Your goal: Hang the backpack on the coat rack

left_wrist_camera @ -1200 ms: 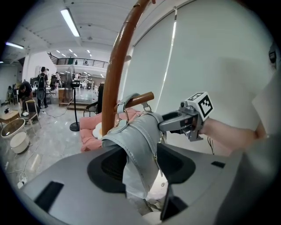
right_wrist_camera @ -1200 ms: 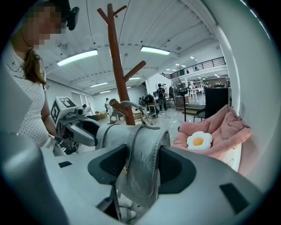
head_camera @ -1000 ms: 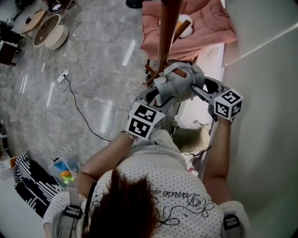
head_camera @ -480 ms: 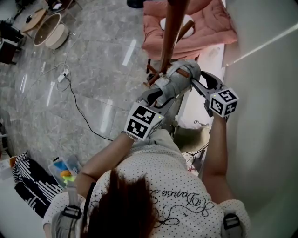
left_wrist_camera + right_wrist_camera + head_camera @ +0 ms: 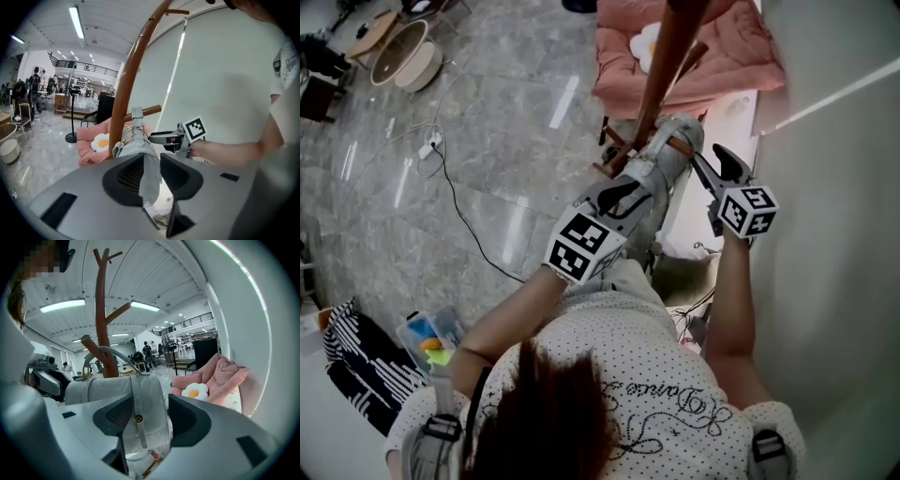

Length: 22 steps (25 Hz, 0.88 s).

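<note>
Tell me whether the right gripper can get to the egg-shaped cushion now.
Probably not: the right gripper has its jaws clamped on the backpack, and the cushion lies beyond it on the pink seat.

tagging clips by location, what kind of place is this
Probably a big open workshop or lab hall, not a home: a mezzanine railing runs above the far end, long strip lights hang overhead, and people stand far off across a polished stone floor.
</note>
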Each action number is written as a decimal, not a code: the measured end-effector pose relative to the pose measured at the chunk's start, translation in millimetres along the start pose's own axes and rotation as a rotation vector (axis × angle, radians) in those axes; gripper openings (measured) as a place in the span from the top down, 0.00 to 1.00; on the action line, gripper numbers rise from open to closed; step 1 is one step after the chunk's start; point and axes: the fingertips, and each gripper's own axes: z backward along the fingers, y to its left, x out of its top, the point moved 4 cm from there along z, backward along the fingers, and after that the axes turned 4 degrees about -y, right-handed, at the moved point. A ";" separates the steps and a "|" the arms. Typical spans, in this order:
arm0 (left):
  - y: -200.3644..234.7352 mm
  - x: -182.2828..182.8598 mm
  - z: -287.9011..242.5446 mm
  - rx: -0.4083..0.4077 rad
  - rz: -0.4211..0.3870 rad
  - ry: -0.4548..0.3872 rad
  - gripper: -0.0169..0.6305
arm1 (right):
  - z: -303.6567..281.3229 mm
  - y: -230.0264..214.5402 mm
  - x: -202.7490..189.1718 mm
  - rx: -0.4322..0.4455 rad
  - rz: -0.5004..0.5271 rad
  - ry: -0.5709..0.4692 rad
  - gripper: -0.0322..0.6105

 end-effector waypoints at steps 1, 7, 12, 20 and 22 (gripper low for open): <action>-0.4 0.9 1.4 -0.001 -0.008 -0.005 0.81 | 2.6 -0.5 0.5 -0.011 0.000 -0.006 0.57; 1.8 12.5 12.3 -0.004 -0.058 -0.061 0.89 | 21.9 2.5 14.0 -0.044 0.000 -0.068 0.61; 8.9 33.5 19.0 0.036 -0.102 -0.120 0.93 | 42.4 18.5 40.8 -0.048 0.034 -0.157 0.71; 24.9 60.7 30.6 0.105 -0.124 -0.206 0.96 | 66.7 50.8 85.7 -0.054 0.119 -0.279 0.83; 28.1 66.3 34.2 0.119 -0.140 -0.223 0.96 | 72.0 58.6 94.1 -0.046 0.135 -0.310 0.85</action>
